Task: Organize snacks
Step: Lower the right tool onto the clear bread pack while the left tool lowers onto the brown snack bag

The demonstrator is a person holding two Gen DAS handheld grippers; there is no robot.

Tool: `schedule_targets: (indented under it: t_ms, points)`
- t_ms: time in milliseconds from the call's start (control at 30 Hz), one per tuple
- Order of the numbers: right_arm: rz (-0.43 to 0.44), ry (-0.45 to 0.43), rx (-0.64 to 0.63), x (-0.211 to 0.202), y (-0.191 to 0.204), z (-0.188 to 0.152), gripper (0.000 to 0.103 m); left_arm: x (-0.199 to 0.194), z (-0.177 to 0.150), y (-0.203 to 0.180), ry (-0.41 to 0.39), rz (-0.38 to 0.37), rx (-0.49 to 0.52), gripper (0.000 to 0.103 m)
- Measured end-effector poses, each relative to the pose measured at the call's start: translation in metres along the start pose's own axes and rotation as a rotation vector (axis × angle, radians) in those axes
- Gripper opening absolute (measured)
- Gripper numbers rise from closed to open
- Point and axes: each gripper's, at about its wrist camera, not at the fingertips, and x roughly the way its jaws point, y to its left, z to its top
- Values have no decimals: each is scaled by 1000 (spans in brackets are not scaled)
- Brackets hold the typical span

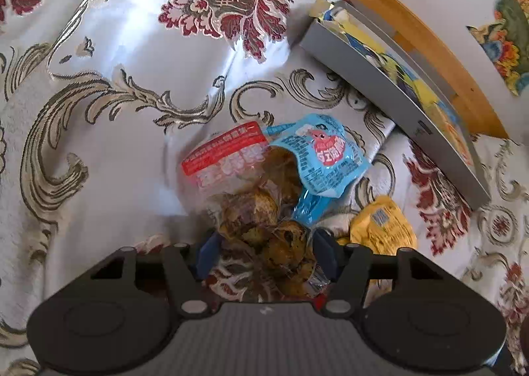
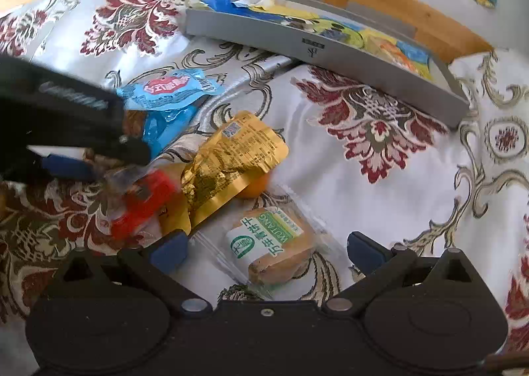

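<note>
Left wrist view: the left gripper [image 1: 264, 253] has its 2 blue-padded fingers [image 1: 325, 255] closed in against a clear packet of brown snack pieces [image 1: 261, 227] with a red-printed top, gripping it at its near end. A blue sachet [image 1: 322, 158] lies across the packet's far right side. A yellow pouch [image 1: 382, 227] lies just right of the gripper on the floral tablecloth [image 1: 115, 78].

Right wrist view: the right gripper [image 2: 267, 250] stands wide open, holding nothing, its fingers either side of a clear-wrapped brown cake with a green-and-white label [image 2: 274, 250], apart from it. A gold foil pouch [image 2: 228, 161] lies just beyond, resting on an orange item [image 2: 259, 186].

A grey tray [image 2: 330, 52] holding colourful packets sits at the table's far edge, well apart from the loose snacks.
</note>
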Motion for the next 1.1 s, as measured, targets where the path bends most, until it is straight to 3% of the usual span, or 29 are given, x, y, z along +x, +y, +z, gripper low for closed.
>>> schedule_targets:
  t_ms: [33, 167, 233, 400, 600, 700, 767, 967, 1100]
  points:
    - [8, 2, 12, 0, -1, 0, 101, -2, 0, 3, 12, -7, 13, 58]
    - [32, 7, 56, 2, -6, -2, 100, -10, 0, 13, 46, -49, 52, 55]
    - [40, 0, 70, 2, -7, -3, 99, -13, 2, 18, 64, -54, 48, 48]
    - [65, -18, 80, 2, -8, -5, 94, -19, 5, 29, 95, -98, 31, 47]
    - [79, -23, 80, 0, -6, -5, 92, -18, 2, 35, 77, -127, -3, 51]
    - [74, -23, 79, 1, -5, -5, 92, -16, 2, 30, 76, -127, -14, 66]
    - [72, -23, 76, 1, -5, -5, 93, -14, 3, 23, 75, -134, -29, 83]
    - [69, -24, 64, 3, -3, -4, 94, -1, -1, -1, 24, 0, 35, 75]
    - [67, -29, 53, 5, -1, -3, 94, 3, -8, -9, -20, 75, 111, 62]
